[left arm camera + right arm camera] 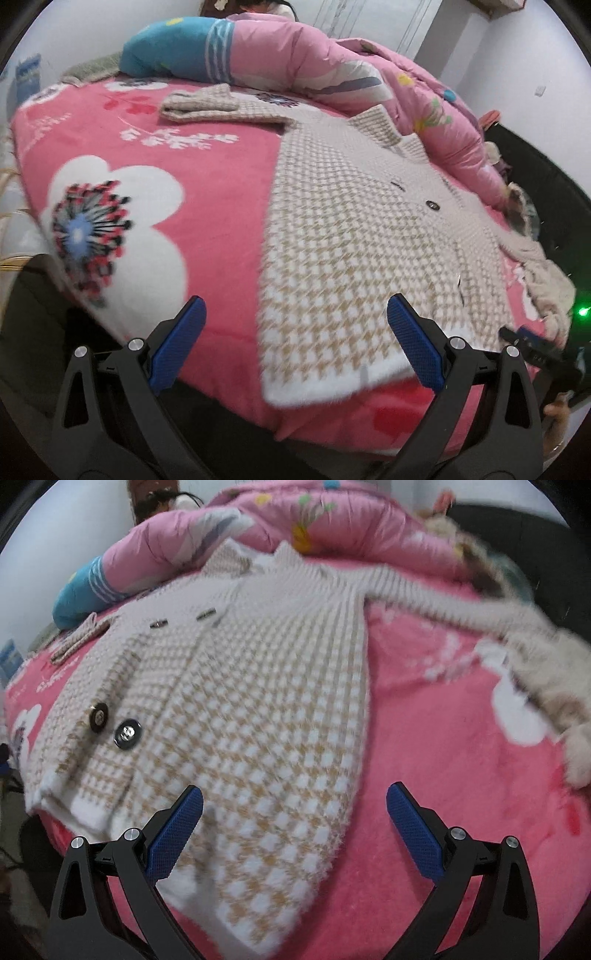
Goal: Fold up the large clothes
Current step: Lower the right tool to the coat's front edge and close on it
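While both gape wide, left claw (295, 325) empty above coat (354, 236), right claw (295, 808) likewise

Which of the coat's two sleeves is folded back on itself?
The left-hand sleeve in the left wrist view: its end is doubled back near the blue pillow. The other sleeve stretches out straight across the pink blanket.

You have nothing legible to read here. The pink blanket (207, 162) carries faint pale marks near its far left corner, too blurred to tell whether they are lettering. Beyond that corner, a blue object (27, 74) shows white markings you cannot make out either.
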`<state>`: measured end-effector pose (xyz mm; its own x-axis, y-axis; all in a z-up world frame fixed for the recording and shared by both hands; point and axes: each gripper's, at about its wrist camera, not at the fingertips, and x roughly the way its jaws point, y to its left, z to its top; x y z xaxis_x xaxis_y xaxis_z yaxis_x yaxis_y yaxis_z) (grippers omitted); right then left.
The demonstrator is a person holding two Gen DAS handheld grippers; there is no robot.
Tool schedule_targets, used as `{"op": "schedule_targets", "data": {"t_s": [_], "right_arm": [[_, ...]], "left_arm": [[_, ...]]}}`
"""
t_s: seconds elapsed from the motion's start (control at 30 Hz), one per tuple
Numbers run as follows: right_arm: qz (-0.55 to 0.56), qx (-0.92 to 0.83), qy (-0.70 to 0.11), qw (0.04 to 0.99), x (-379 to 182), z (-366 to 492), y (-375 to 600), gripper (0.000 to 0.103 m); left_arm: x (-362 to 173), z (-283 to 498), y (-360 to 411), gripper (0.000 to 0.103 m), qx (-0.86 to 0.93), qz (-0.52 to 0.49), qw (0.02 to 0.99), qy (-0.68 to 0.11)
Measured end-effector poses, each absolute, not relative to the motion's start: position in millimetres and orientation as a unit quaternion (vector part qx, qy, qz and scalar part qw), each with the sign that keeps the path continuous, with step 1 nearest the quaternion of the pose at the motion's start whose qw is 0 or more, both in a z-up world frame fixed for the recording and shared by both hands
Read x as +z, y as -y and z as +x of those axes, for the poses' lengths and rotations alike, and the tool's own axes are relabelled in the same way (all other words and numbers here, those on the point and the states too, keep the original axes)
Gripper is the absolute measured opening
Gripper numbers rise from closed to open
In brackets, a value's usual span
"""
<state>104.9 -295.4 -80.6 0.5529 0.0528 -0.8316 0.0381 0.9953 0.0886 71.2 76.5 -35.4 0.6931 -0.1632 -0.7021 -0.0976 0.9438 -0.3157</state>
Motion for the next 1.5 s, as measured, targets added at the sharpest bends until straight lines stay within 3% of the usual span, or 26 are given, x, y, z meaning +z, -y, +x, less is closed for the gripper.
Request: {"op": "schedule_targets", "data": {"t_s": [0.27,0.33,0.5,0.7,0.93,1.07,1.13,1.5], "right_arm": [[0.189,0.097,-0.479,0.852,-79.0,102.0,345.0,0.096],[0.208,0.119,-0.484,0.841,-79.4,102.4,351.0,0.083],[0.219,0.127,-0.511,0.821,-92.2,120.3,349.8,0.063],[0.244,0.138,-0.507,0.815,-104.4,151.2,351.2,0.054],[0.302,0.173,-0.518,0.781,-110.8,121.5,363.6,0.033],[0.311,0.177,-0.514,0.779,-112.3,107.6,365.8,0.032],[0.313,0.175,-0.515,0.779,-114.2,111.1,364.3,0.032],[0.322,0.203,-0.503,0.776,-116.8,108.8,359.6,0.033]], "left_arm": [[-43.0,103.3,-57.3,0.094,-0.056,-0.136,0.906,-0.397],[-44.5,106.2,-54.3,0.074,-0.074,-0.136,0.903,-0.400],[-59.4,124.5,-55.4,0.058,-0.084,-0.153,0.887,-0.427],[-71.0,150.8,-70.8,0.056,-0.097,-0.201,0.876,-0.427],[-68.9,126.7,-81.9,0.049,-0.119,-0.229,0.860,-0.440],[-56.4,104.1,-88.4,0.052,-0.093,-0.225,0.876,-0.417],[-56.1,104.5,-90.1,0.060,-0.071,-0.211,0.882,-0.416],[-74.6,117.0,-84.5,0.053,-0.088,-0.220,0.871,-0.431]]}}
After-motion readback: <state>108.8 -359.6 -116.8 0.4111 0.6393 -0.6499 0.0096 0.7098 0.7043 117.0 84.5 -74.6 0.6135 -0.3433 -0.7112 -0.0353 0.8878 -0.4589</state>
